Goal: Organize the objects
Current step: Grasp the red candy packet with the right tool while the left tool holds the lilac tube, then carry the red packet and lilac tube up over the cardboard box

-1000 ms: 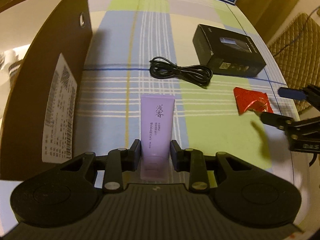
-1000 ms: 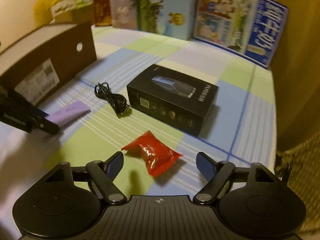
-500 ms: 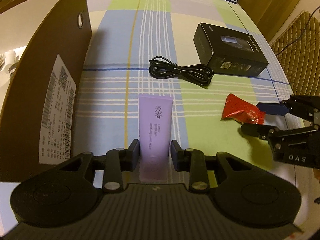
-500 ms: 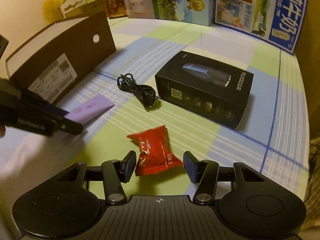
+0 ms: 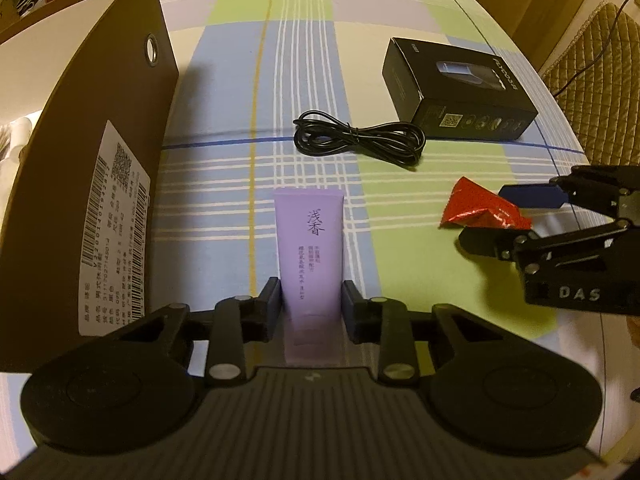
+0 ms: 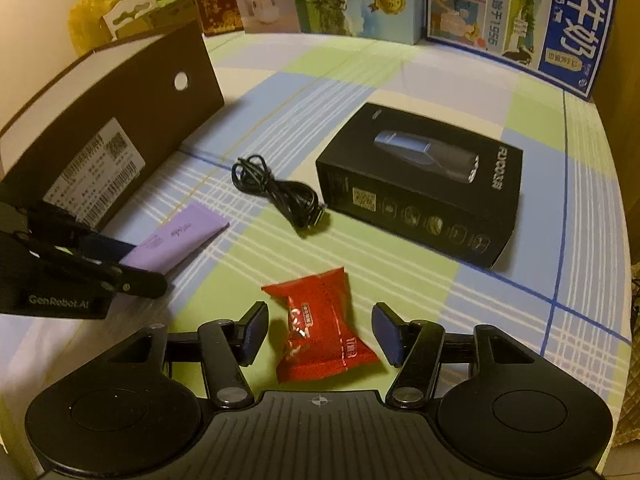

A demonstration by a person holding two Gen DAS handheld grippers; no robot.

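A lilac tube (image 5: 310,256) lies on the checked tablecloth, and my left gripper (image 5: 310,300) is shut on its near end. The tube also shows in the right wrist view (image 6: 180,236). A red snack packet (image 6: 320,328) lies between the fingers of my right gripper (image 6: 320,336), which is open with gaps on both sides. The packet (image 5: 476,208) and the right gripper (image 5: 504,216) show at the right of the left wrist view. A coiled black cable (image 5: 356,140) and a black product box (image 5: 456,92) lie farther back.
A brown shoebox (image 5: 92,160) with a white label stands along the left. Cartons and printed boxes (image 6: 500,12) line the table's far edge. A woven chair (image 5: 592,64) stands past the right edge of the table.
My right gripper moved forward until the red packet sat between its fingers, closing partway and then widening again. My left gripper stayed shut on the lilac tube.
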